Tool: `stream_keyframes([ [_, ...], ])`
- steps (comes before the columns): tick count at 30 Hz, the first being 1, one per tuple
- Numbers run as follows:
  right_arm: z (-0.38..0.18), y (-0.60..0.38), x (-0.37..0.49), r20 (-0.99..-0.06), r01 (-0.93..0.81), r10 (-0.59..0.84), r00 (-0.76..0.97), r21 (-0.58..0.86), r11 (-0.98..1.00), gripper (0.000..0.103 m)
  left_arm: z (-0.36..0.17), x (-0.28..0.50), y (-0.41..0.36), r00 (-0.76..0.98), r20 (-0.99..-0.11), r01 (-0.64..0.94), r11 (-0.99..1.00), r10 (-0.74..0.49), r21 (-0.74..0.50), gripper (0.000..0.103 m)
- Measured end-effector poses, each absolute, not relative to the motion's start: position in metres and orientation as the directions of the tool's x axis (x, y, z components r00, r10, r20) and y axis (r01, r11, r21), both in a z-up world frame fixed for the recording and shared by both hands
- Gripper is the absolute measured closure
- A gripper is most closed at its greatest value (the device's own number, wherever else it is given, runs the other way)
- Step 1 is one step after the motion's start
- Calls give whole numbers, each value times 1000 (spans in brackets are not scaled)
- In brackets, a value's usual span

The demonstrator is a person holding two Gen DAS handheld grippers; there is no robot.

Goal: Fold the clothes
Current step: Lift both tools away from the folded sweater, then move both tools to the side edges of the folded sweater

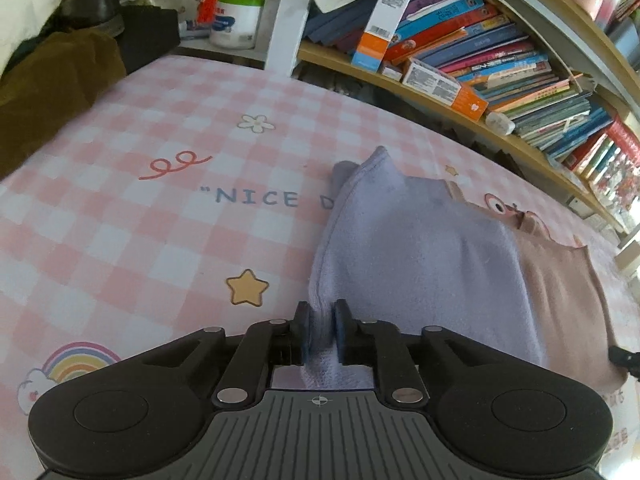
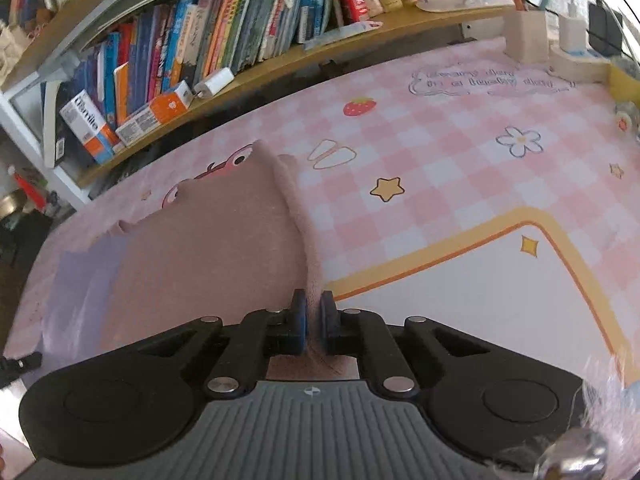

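Both tongs are pinching cloth. Left tongs (image 1: 322, 320) have their two dark pads pressed onto the lilac edge of a garment (image 1: 420, 256), with a fold of fabric bunched between them. Right tongs (image 2: 313, 312) are pressed together on the pink edge of the same garment (image 2: 208, 248), a thin ridge of cloth running forward from between the pads.

Its lilac part lies to the left and its pink part to the right, spread fairly flat on the desk (image 1: 140, 240), which is covered by a pink and white checked mat printed with stars, flowers, a rainbow and the words "NICE D". A cartoon face with a round eye shows on the far pink end of the garment (image 1: 500, 206).

Beyond the far edge of the desk runs a wooden shelf (image 2: 280, 68) crowded with leaning books (image 1: 500, 64) and small orange and white boxes (image 2: 160, 114). At the far left, near a white post, stand a white tub with a green lid (image 1: 238, 20) and a brown heap of cloth (image 1: 52, 92).
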State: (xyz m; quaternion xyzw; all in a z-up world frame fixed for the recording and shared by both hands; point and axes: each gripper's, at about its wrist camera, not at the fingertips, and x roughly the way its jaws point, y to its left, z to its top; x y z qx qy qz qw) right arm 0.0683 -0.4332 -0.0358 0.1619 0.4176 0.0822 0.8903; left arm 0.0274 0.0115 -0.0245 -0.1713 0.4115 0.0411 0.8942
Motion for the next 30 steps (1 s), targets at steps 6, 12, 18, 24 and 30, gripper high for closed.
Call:
stream_keyframes([
  [6, -19, -429, 53, -707, -41, 245, 663, 293, 955, 61, -8, 11, 4, 675, -738, -231, 948, -6, -219, 53],
  [12, -4, -424, 31, -685, -77, 216, 696, 228, 971, 20, 9, -10, -13, 707, -706, -240, 954, 45, -180, 32],
  [18, 1, -422, 9, -685, -97, 201, 701, 187, 978, 13, 18, -31, -37, 717, -694, -240, 957, 62, -163, 23],
  [24, -2, -424, -13, -699, -126, 222, 680, 187, 974, 12, 17, -53, -58, 709, -704, -227, 961, 52, -158, 20],
  [30, -4, -431, -33, -712, -140, 237, 661, 193, 971, 9, 15, -69, -76, 697, -715, -233, 960, 52, -157, 20],
])
